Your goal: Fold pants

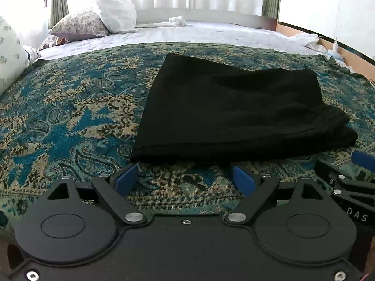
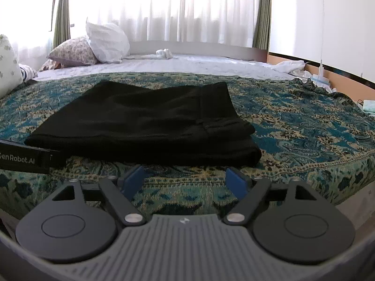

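Black pants (image 1: pixel 234 107) lie folded into a compact stack on the teal paisley bedspread (image 1: pixel 70 117). They also show in the right wrist view (image 2: pixel 145 121). My left gripper (image 1: pixel 185 178) is open and empty, its blue pads just short of the stack's near edge. My right gripper (image 2: pixel 185 180) is open and empty, a little in front of the stack's near right corner. The right gripper's fingers (image 1: pixel 361 159) show at the right edge of the left wrist view. The left gripper's body (image 2: pixel 23 159) shows at the left edge of the right wrist view.
Pillows (image 1: pixel 93 21) are piled at the far left of the bed on a white sheet (image 1: pixel 211 32). A small white cloth bundle (image 1: pixel 178 21) lies near the curtained window. A wooden bed frame (image 2: pixel 351 84) and clutter run along the right wall.
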A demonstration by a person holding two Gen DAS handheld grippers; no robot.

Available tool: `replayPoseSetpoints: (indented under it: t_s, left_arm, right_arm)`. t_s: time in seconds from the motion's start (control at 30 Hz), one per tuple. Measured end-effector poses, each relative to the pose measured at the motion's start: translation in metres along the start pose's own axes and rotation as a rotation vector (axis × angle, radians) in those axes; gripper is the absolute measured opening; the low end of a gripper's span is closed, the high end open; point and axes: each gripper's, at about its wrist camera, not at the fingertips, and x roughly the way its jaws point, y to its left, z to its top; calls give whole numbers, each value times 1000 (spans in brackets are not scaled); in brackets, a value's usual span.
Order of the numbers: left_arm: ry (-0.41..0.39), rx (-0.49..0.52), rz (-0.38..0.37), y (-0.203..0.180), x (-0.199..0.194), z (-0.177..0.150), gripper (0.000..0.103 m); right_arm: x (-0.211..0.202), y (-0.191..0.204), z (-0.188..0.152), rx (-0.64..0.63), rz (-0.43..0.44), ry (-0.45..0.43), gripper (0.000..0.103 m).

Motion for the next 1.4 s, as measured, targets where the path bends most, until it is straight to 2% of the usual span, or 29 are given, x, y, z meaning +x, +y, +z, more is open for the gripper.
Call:
replayPoseSetpoints:
  t_s: [0.37,0.8,1.4]
  left_arm:
    - [14,10,22,-3,8,0,102]
    - [17,13,26,-1,12,-2,103]
    - [7,4,16,0,12,-4,103]
  right_arm:
    - [8,-2,1,-23,15,29,94]
    - [19,-8,5,-42,46,67,103]
    - [21,-11,5,-51,57,78,103]
